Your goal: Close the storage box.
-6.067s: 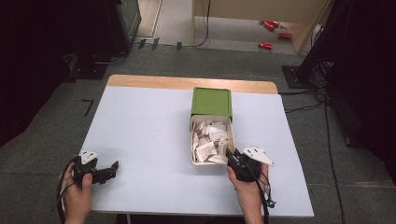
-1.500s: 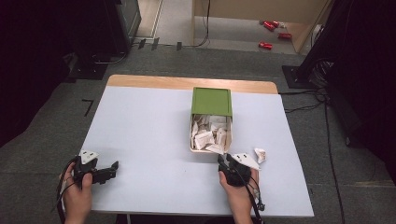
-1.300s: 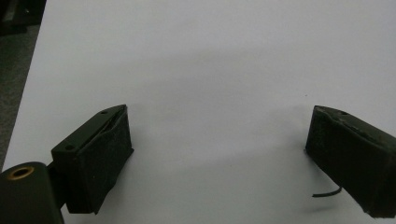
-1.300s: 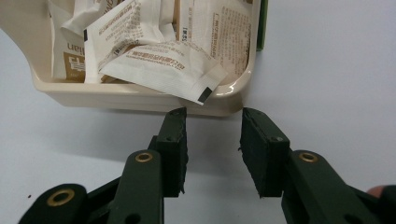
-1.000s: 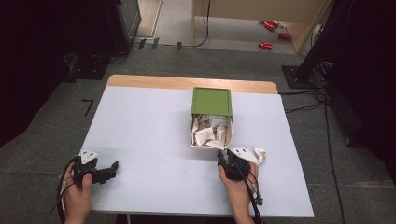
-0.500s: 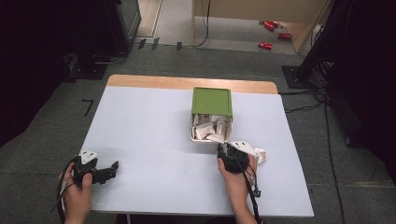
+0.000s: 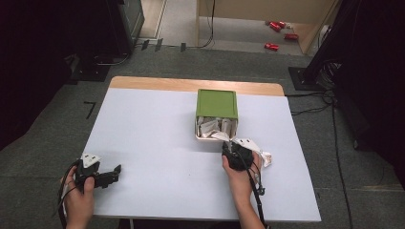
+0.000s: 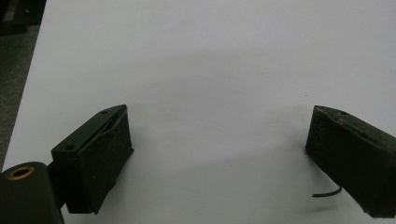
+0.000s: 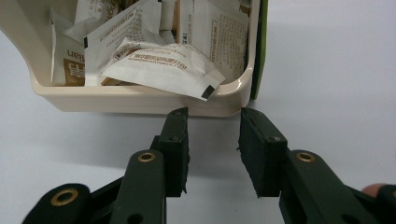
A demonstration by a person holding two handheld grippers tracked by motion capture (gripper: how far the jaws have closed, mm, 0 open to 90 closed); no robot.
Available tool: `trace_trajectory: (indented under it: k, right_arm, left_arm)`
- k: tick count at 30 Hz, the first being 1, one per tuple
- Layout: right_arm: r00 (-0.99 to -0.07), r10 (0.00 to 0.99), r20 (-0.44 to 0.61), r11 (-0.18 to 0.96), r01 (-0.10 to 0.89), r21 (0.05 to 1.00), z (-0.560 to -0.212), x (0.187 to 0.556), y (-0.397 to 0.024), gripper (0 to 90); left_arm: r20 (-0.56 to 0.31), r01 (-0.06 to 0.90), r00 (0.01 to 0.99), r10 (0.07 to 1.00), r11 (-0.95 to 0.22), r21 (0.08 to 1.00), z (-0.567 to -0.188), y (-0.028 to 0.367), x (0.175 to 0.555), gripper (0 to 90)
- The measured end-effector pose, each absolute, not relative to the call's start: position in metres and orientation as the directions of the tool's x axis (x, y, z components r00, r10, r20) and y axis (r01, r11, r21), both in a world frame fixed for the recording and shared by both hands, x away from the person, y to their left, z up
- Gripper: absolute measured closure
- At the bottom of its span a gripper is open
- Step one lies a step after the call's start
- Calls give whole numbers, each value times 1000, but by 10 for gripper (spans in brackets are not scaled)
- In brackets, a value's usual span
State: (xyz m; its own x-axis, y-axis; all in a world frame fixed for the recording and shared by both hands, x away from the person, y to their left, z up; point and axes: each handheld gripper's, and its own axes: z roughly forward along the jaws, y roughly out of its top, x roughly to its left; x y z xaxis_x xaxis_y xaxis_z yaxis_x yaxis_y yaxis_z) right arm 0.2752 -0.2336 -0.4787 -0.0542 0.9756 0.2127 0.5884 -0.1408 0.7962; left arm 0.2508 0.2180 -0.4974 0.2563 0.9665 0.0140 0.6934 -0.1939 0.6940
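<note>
The right gripper (image 9: 212, 149) has its jaws partly open and empty, with the tips at the front wall of the cream tray (image 9: 140, 99), near its right corner. The tray is full of white packets (image 9: 159, 67) and sits half under a green lid (image 7: 217, 103) in the middle of the bench (image 7: 153, 143). The step in hand seems to be pushing the tray under the lid, or gripping its rim. For a push, I would keep both jaws flat on the wall and go straight, so the tray does not turn. One packet hangs over the rim and could catch. The left gripper (image 8: 219, 154) rests wide open and empty above the bare bench, near the left front corner. The back of the tray is hidden under the lid. A white thing beside the right hand (image 7: 239, 179) is too small to name, and the print on the packets is hard to read
</note>
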Motion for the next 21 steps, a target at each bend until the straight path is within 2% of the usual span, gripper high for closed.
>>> trace_trajectory:
  k: [21]
  right_arm:
    - [-55, 977, 205, -133, 597, 791, -477, 287, -235, 636]
  left_arm:
    - [14, 693, 256, 967, -193, 694, -497, 218, 251, 74]
